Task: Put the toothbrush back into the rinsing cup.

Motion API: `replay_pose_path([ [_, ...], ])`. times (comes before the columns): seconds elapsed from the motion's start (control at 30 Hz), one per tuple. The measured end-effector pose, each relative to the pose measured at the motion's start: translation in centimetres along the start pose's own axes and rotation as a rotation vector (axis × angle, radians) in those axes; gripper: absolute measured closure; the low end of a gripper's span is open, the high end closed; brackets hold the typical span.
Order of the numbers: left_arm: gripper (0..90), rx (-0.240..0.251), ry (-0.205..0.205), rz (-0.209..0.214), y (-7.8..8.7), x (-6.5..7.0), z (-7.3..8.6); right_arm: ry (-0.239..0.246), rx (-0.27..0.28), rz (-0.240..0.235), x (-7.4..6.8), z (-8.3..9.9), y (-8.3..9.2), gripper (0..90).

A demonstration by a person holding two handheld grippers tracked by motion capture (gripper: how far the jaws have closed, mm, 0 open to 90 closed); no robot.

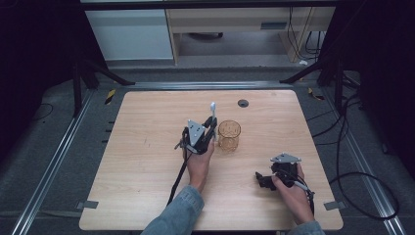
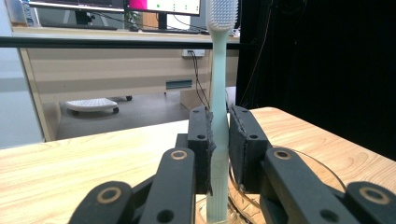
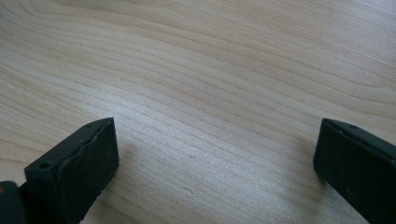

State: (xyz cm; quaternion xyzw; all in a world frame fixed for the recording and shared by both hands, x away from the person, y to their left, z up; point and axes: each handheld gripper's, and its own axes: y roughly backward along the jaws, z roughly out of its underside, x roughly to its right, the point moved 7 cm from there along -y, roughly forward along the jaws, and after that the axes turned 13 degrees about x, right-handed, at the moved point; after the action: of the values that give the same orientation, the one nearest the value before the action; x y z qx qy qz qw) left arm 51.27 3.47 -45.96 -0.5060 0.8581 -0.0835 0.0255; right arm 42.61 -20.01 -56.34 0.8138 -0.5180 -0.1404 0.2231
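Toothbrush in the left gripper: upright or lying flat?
Upright. The toothbrush stands vertical, bristle head on top, clamped between the left gripper's fingers beside the glass cup.

Upright pale-green toothbrush, bristles up

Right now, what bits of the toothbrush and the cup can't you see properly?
- Toothbrush bottom end: left gripper view, cut off by the lower edge.
- Toothbrush bristles: high view, too small.
- Cup: left gripper view, mostly behind the left gripper.
- Whether the cup holds anything: high view, too small.

I see a lab: my bench sits in a black-curtained metal frame, with monitors and desks behind.
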Motion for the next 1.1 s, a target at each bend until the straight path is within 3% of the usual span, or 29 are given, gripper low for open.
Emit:
replay_pose_path([
  [1.1, 78.5, -0.044, -0.023, -0.003, 0.7, 0.1, 1.4, 0.004, 0.000, -0.003, 0.0, 0.0, 0.0, 0.4],
])
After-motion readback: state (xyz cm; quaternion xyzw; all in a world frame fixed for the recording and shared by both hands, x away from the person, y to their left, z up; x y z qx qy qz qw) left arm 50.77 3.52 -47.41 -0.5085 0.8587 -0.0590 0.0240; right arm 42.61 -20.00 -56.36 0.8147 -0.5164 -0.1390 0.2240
